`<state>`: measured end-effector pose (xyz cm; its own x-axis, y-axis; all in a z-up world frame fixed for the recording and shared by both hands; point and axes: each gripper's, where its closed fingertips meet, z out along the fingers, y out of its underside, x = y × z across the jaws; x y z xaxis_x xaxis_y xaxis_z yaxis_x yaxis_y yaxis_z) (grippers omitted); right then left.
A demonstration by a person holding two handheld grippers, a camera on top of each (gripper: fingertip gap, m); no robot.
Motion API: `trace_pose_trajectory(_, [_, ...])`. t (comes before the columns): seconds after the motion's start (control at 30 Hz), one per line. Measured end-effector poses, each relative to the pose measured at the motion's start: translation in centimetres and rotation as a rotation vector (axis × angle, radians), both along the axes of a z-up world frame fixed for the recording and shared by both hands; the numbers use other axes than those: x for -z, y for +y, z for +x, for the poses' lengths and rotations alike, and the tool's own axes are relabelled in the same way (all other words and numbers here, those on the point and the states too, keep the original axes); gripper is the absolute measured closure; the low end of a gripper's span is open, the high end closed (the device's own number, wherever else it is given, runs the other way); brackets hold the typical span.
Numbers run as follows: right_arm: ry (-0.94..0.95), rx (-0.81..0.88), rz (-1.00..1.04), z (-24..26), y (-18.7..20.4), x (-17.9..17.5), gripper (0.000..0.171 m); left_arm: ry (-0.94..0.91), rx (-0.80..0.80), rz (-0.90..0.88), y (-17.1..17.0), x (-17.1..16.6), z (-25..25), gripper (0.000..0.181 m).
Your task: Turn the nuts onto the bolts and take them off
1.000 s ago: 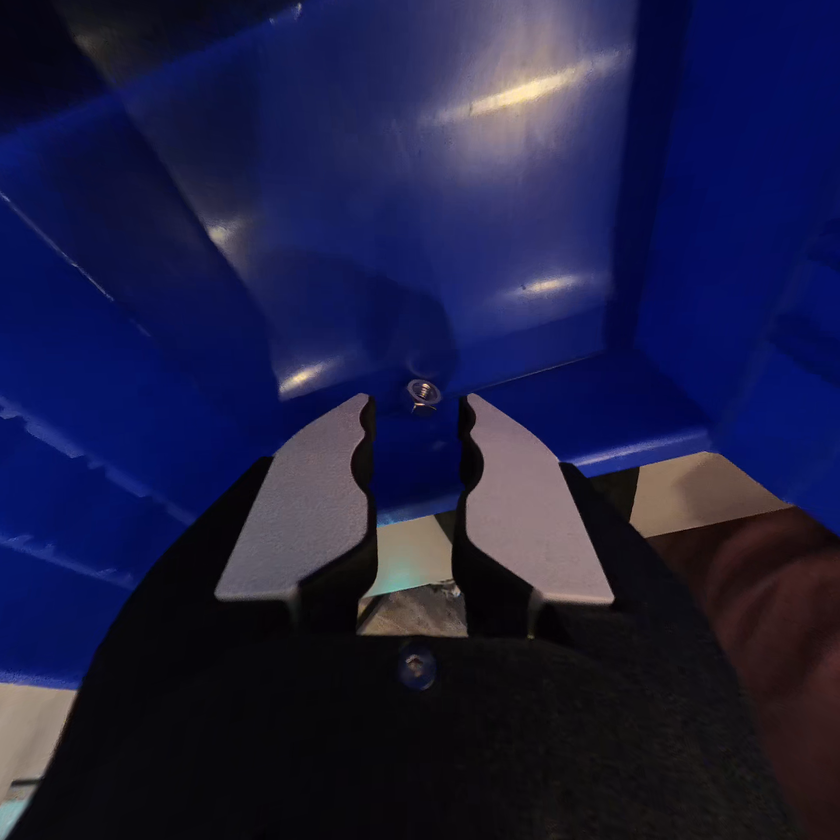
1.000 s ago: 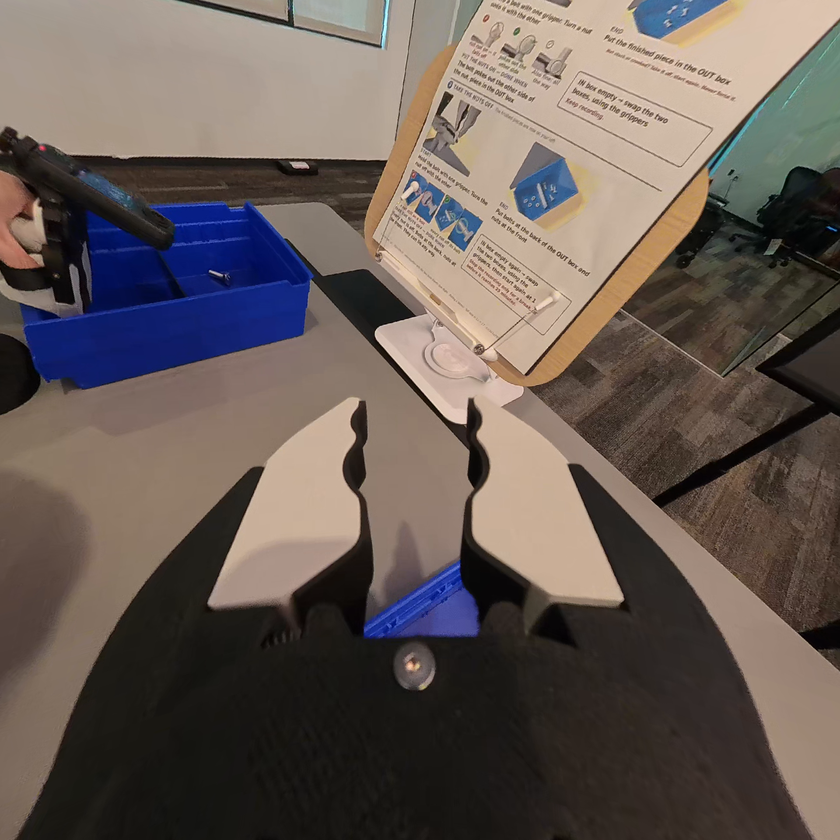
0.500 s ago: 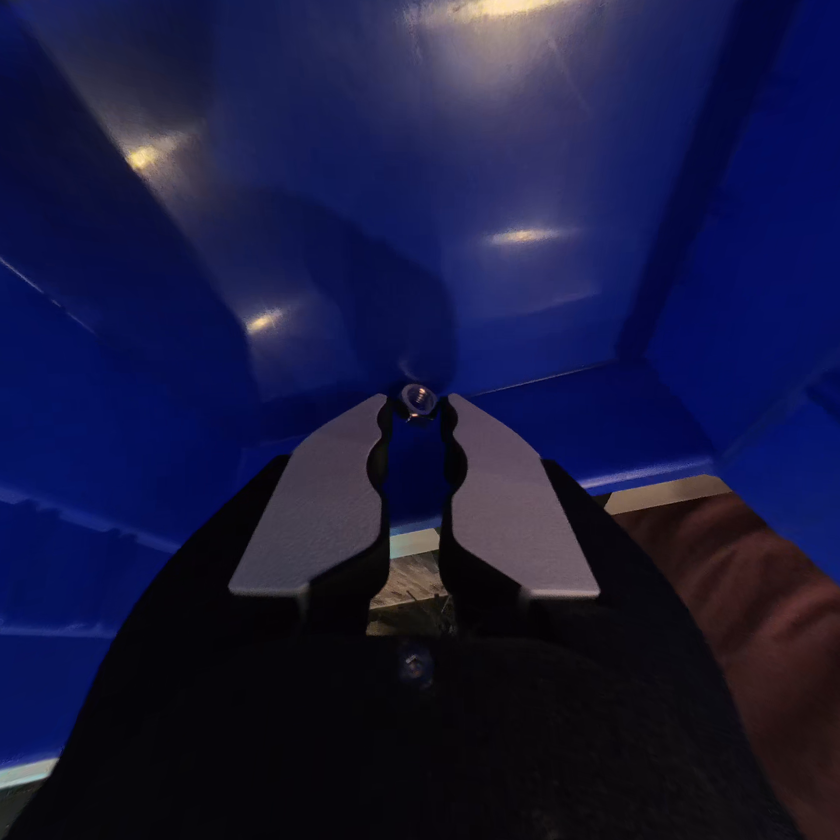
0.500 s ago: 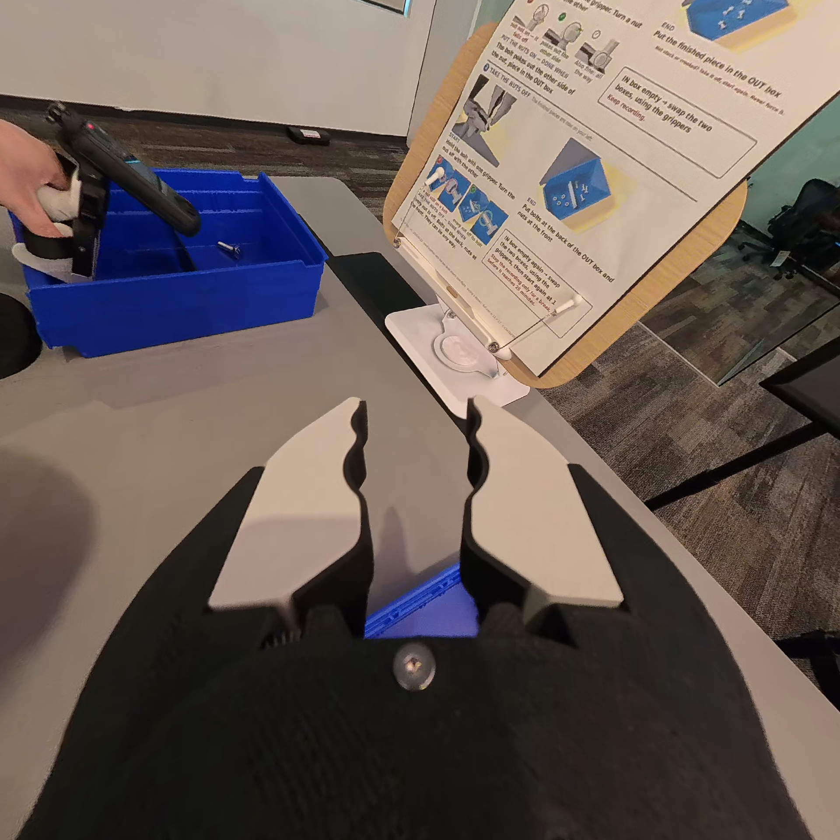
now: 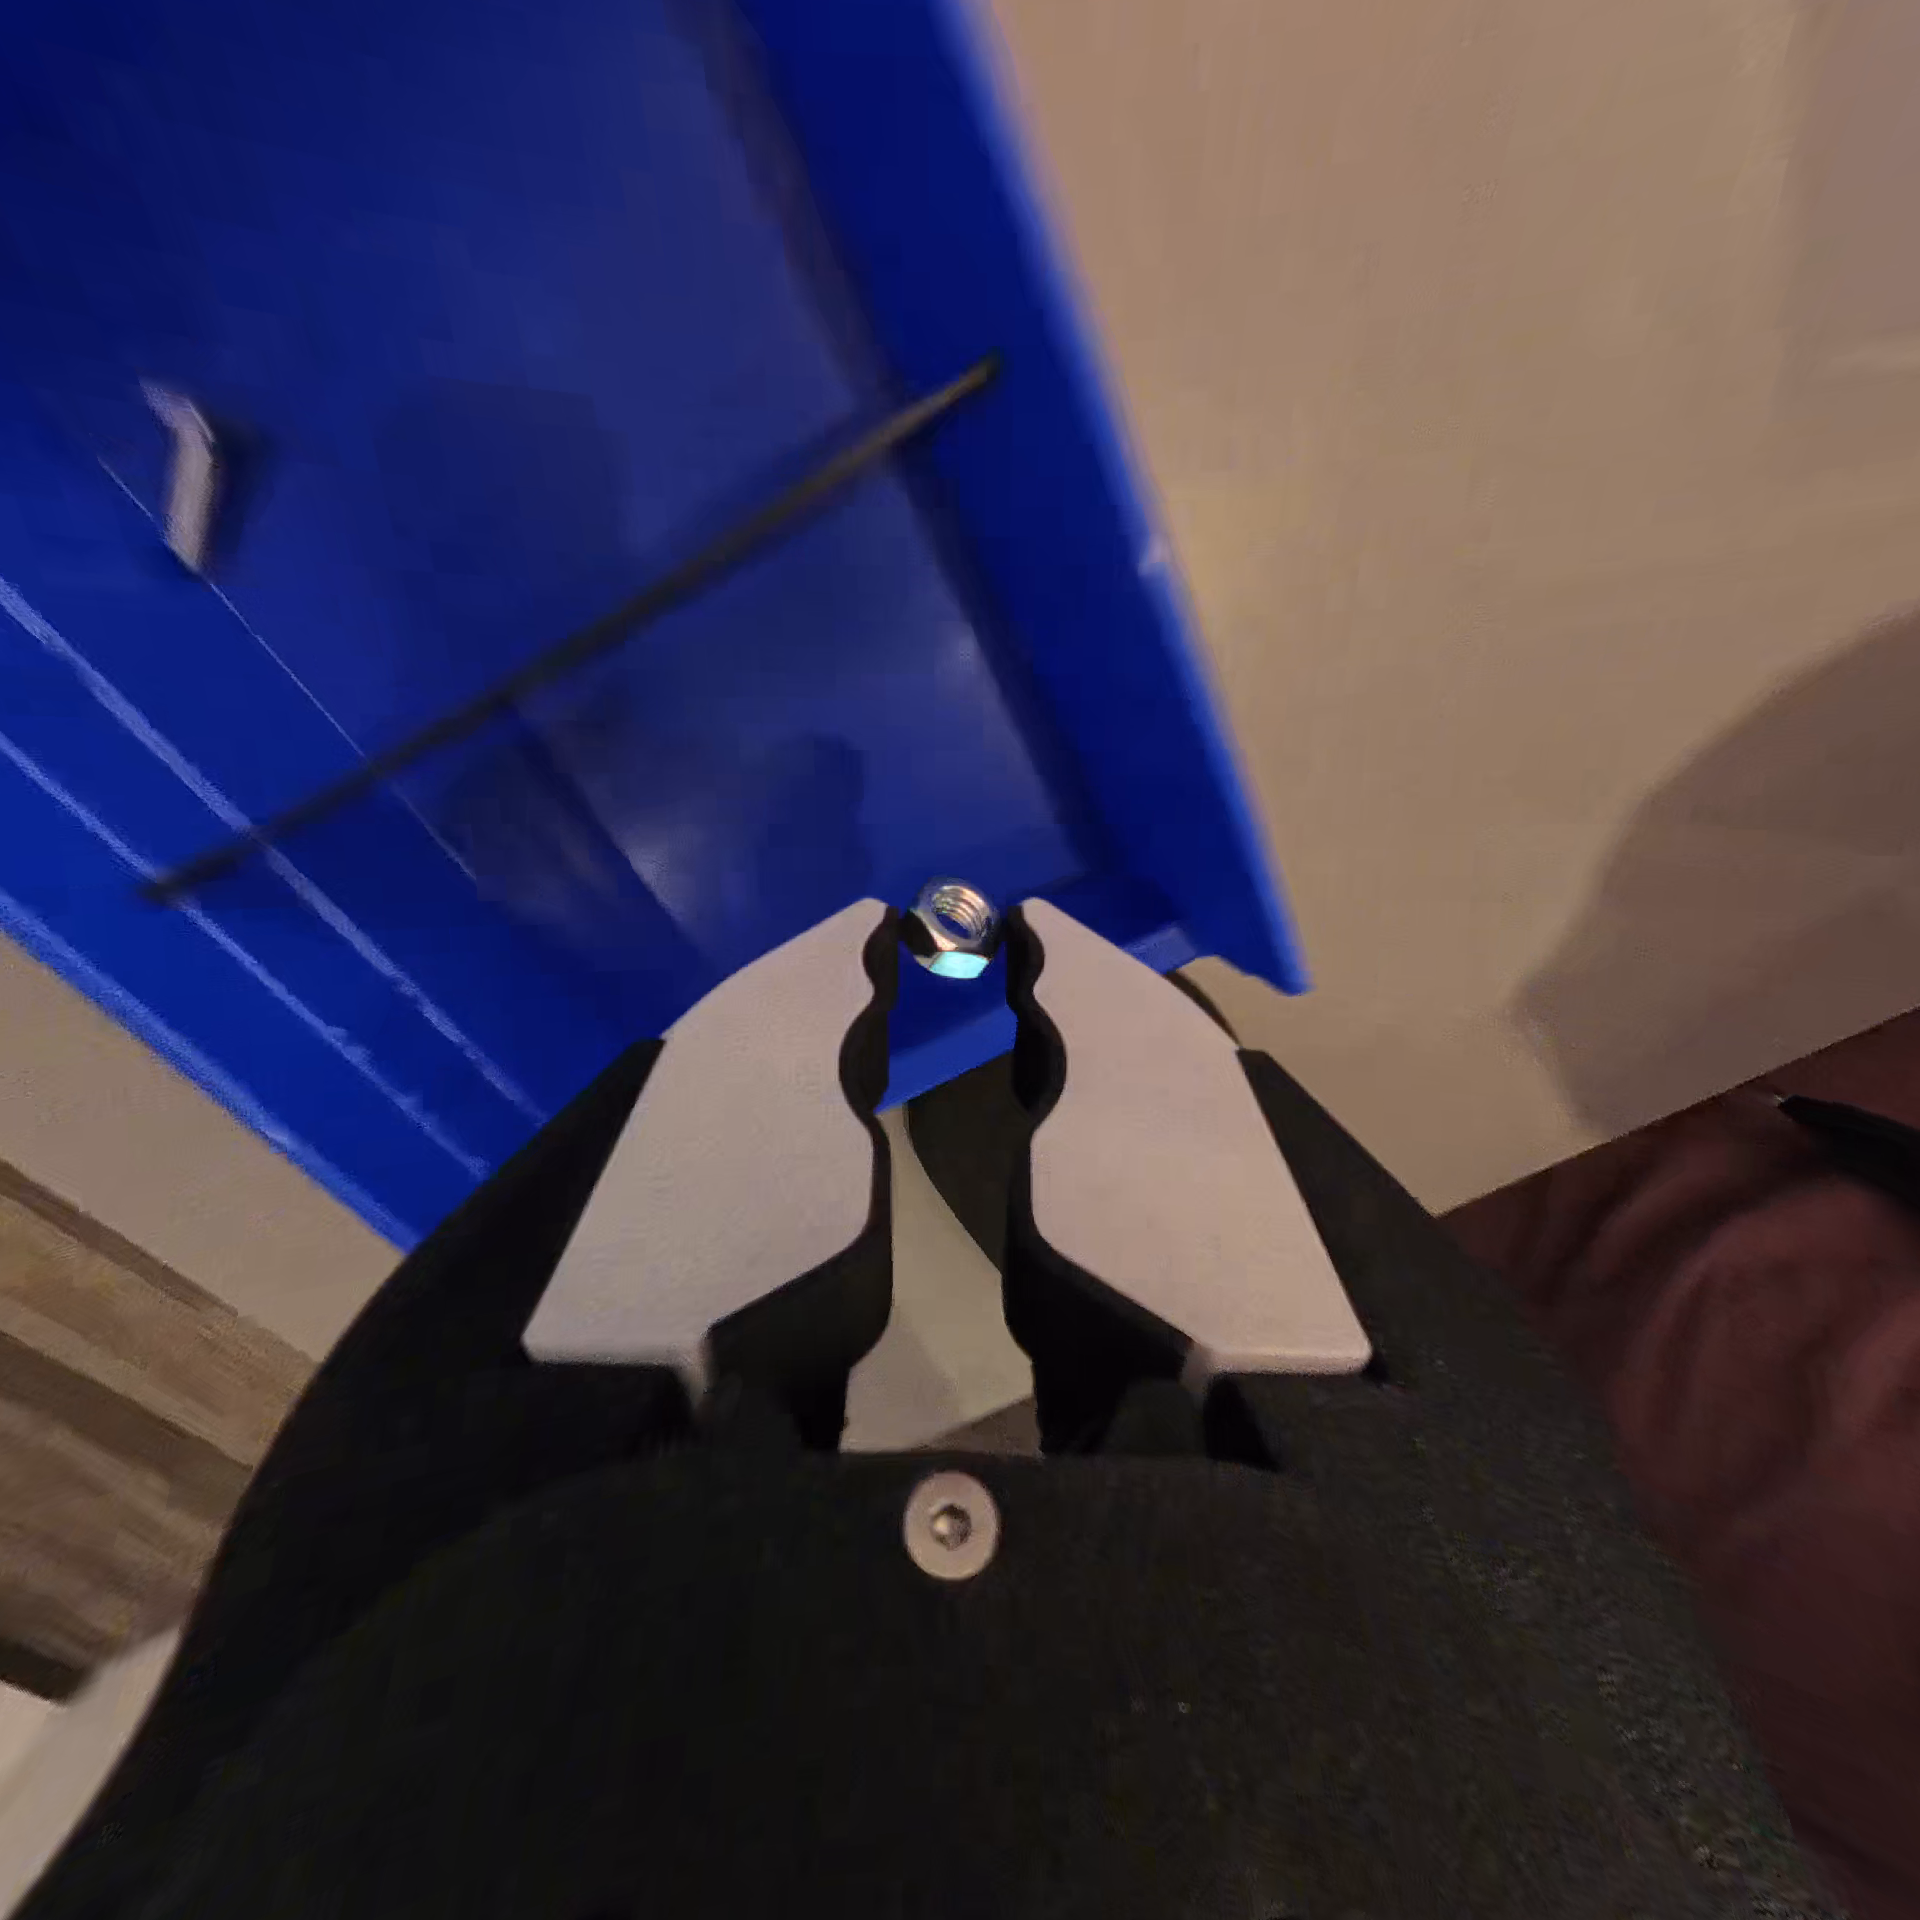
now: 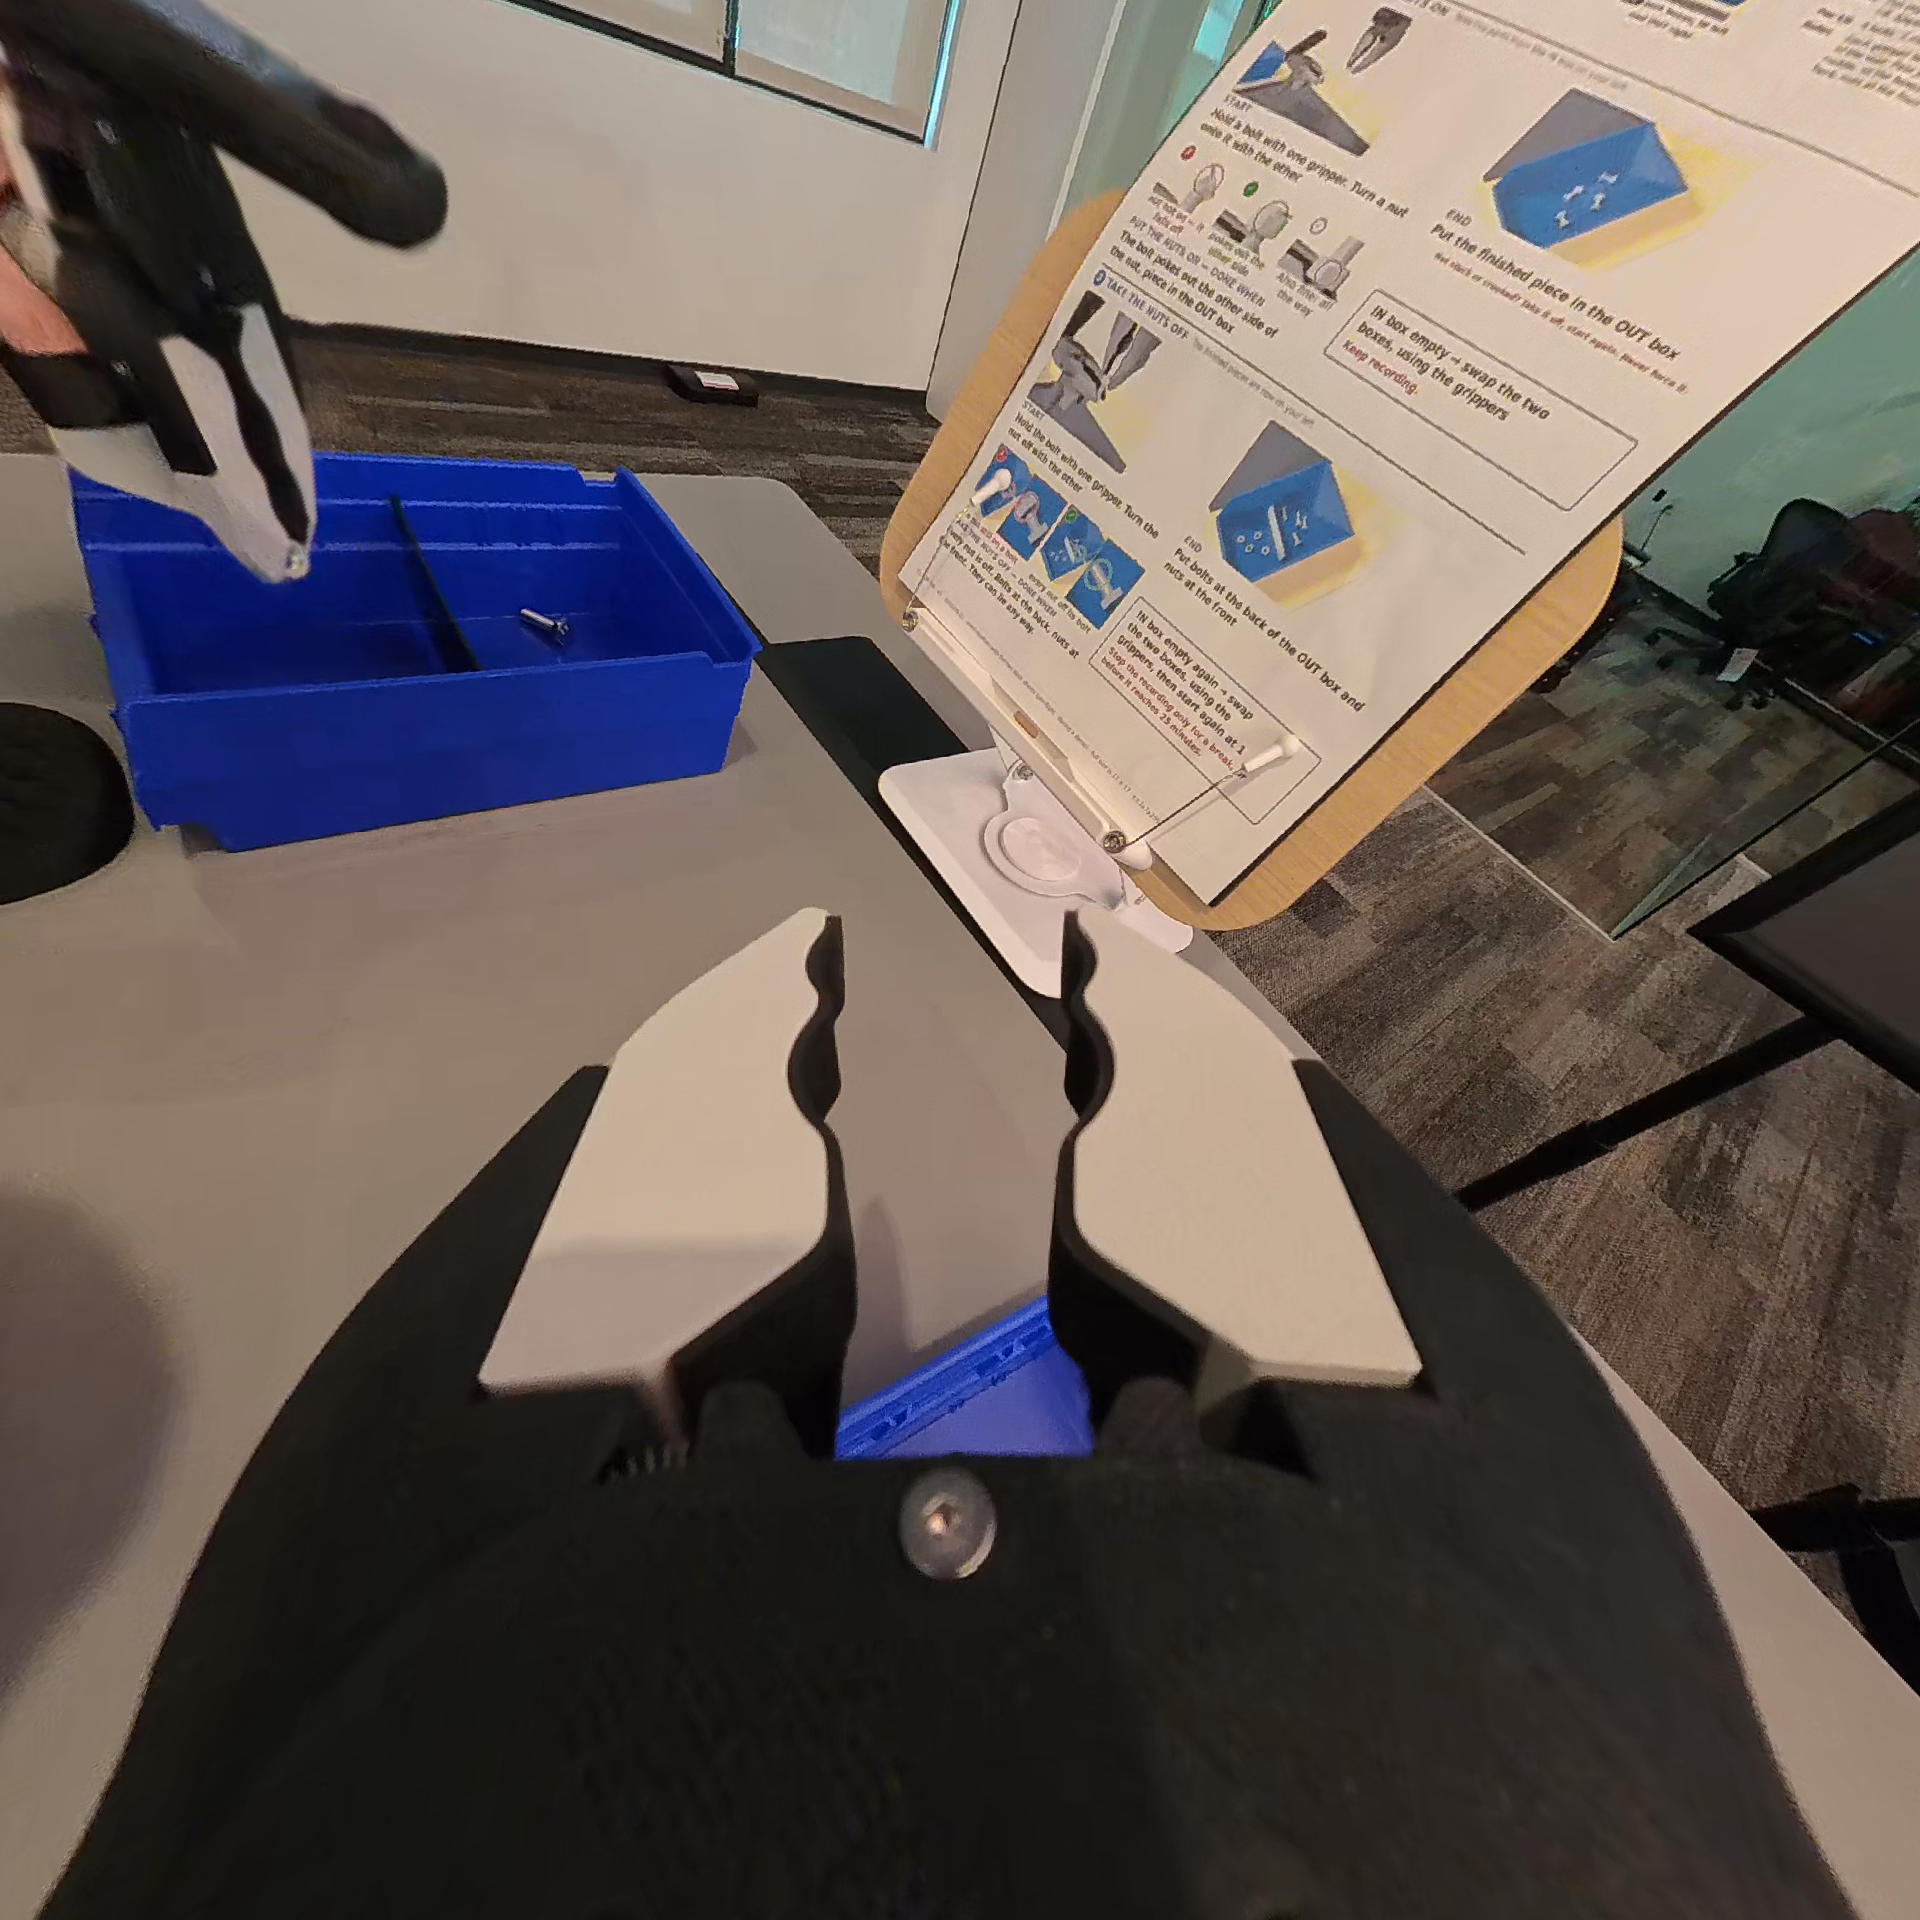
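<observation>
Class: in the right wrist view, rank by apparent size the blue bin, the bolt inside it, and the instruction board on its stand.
1. Instruction board, largest as it appears.
2. Blue bin.
3. Bolt, by far the smallest.

This is apparent size only; board and bin sit at different distances from the camera.

Nut (image 5: 952,938): bright shiny metal. Bin (image 6: 416,717): glossy blue plastic. Table (image 6: 416,997): smooth matt grey. Stand board (image 6: 1496,727): pale wood.

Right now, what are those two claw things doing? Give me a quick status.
Left gripper shut on nut, above blue bin. Right gripper open, empty, over grey table. Bolt lying in bin. Nothing in the way.
</observation>
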<state>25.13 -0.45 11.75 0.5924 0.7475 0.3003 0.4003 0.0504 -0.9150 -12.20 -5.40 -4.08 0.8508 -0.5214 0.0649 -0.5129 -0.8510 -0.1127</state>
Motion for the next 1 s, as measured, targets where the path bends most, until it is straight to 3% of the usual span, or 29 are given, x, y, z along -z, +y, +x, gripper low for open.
trace_pose_trajectory(0.1, [-0.003,-0.003,0.010,0.0,-0.3,-0.3,0.130,-0.066,0.186,0.167,0.7,-3.6,5.8,0.162])
trace_pose_trajectory(0.2, [-0.009,-0.019,0.015,0.0,-0.7,-0.3,0.130,-0.194,0.392,0.309,0.4,-4.0,13.6,0.162])
trace_pose_trajectory(0.3, [-0.007,-0.016,0.030,0.3,-1.0,-0.6,0.130,-0.273,0.524,0.371,0.3,-0.2,19.9,0.162])
trace_pose_trajectory(0.43, [0.017,-0.036,0.037,0.5,-1.6,-1.1,0.130,-0.373,0.574,0.354,0.3,6.2,25.4,0.162])
trace_pose_trajectory(0.63, [0.029,-0.061,0.042,0.5,-2.0,-1.4,0.130,-0.492,0.526,0.327,0.0,10.1,28.6,0.162])
trace_pose_trajectory(0.93, [0.021,-0.090,0.032,-0.1,-2.1,-1.1,0.130,-0.580,0.505,0.311,-0.3,11.5,29.1,0.162])
trace_pose_trajectory(1.0, [0.009,-0.088,0.039,-0.1,-2.2,-1.0,0.130,-0.559,0.493,0.349,0.2,11.4,28.7,0.151])
